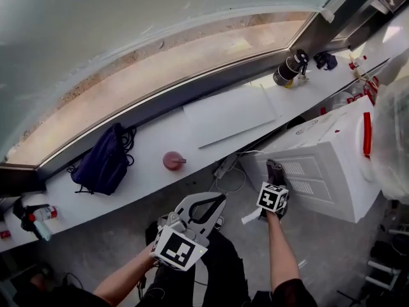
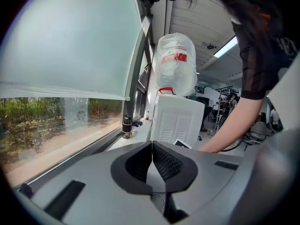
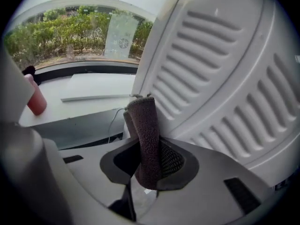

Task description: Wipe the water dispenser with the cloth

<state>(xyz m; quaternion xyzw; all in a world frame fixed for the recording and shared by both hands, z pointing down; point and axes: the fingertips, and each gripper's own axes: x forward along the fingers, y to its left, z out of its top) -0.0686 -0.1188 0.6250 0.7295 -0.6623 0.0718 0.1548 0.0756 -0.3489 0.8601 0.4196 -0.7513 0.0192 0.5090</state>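
My right hand-held gripper (image 3: 149, 165) is clamped on the folded brown cloth (image 3: 144, 135), which sticks up right beside the ribbed side panel of the white water dispenser (image 3: 225, 78). My left hand-held gripper (image 2: 151, 165) is closed on nothing, well off to the side.

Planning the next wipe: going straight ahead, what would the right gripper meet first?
Probably the water dispenser, its slatted side just beyond the cloth in the right gripper; depth unclear.
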